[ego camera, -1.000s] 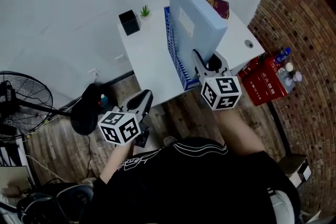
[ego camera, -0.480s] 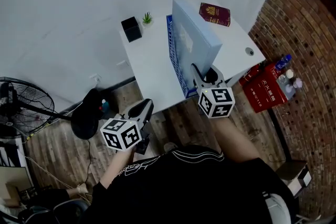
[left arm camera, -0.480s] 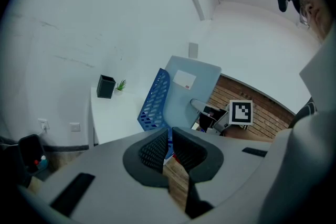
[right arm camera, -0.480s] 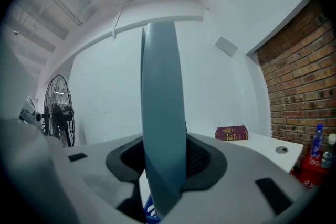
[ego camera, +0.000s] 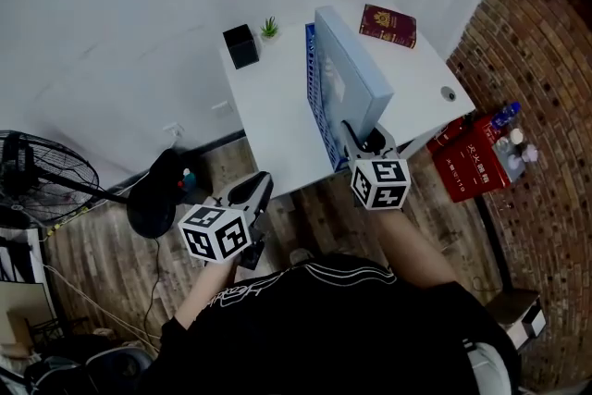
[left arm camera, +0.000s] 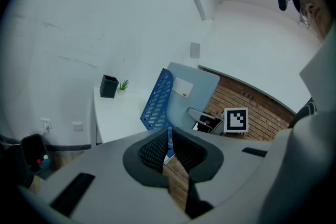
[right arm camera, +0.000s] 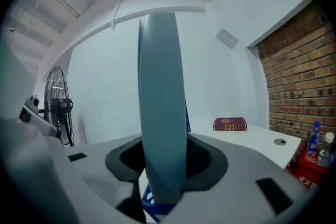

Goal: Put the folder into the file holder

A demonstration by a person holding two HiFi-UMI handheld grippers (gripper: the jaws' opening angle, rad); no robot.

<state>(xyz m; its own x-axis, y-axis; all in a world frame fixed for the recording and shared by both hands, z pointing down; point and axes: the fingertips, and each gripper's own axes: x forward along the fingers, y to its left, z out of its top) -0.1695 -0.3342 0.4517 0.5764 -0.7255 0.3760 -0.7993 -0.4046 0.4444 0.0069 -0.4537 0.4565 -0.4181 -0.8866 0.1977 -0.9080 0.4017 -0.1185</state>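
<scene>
A light blue folder [ego camera: 356, 77] stands upright on edge over the white table [ego camera: 268, 116], against the right side of the blue mesh file holder [ego camera: 312, 88]. My right gripper [ego camera: 357, 134] is shut on the folder's near edge, and the folder [right arm camera: 160, 113] fills the gap between the pads. Blue mesh [right arm camera: 152, 210] shows just under the folder's lower end; whether the folder sits inside the holder I cannot tell. My left gripper [ego camera: 257, 188] hangs off the table's near left corner, over the floor, its jaws together on nothing [left arm camera: 169, 147]. From there I see holder [left arm camera: 156, 98] and folder [left arm camera: 191, 93].
A black box [ego camera: 240, 45] and a small plant [ego camera: 269, 28] stand at the table's far left, a red book [ego camera: 388, 24] at its far right. A red crate [ego camera: 474, 158] and a brick wall lie to the right, a fan [ego camera: 37, 185] and a dark stool [ego camera: 153, 199] to the left.
The folder and my right gripper have gone forward and down beside the holder. The left gripper has stayed almost where it was.
</scene>
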